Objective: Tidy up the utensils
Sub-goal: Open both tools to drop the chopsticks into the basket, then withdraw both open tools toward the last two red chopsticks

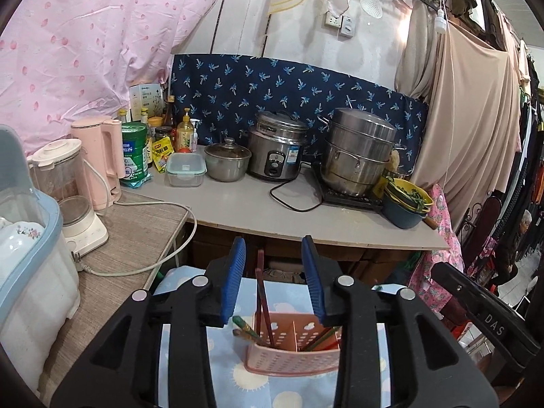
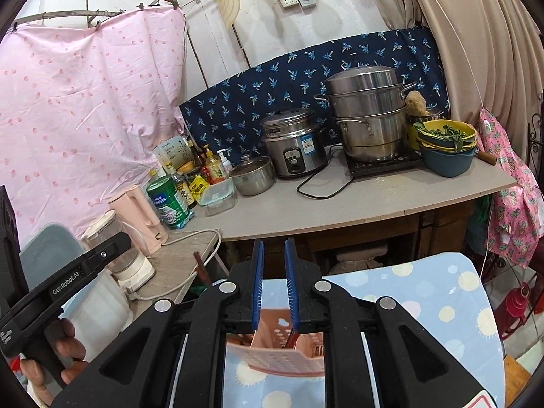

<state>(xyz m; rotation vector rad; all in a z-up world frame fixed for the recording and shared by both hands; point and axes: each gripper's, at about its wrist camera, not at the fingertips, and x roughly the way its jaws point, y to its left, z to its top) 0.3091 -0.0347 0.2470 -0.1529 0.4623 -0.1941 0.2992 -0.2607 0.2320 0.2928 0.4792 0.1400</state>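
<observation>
A pink perforated utensil basket with compartments stands on a blue cloth with suns and clouds. Dark red chopsticks stand upright in its left compartment, and more chopsticks lean in the right one. My left gripper is open and empty above the basket, with the upright chopsticks between its fingers but untouched. My right gripper is nearly closed and empty, a narrow gap between its pads, above the same basket. A chopstick tip shows to its left.
A grey counter holds a rice cooker, steamer pot, small lidded pot, food box, bottles and stacked bowls. A lower table at left holds a blender, pink kettle and dish bin.
</observation>
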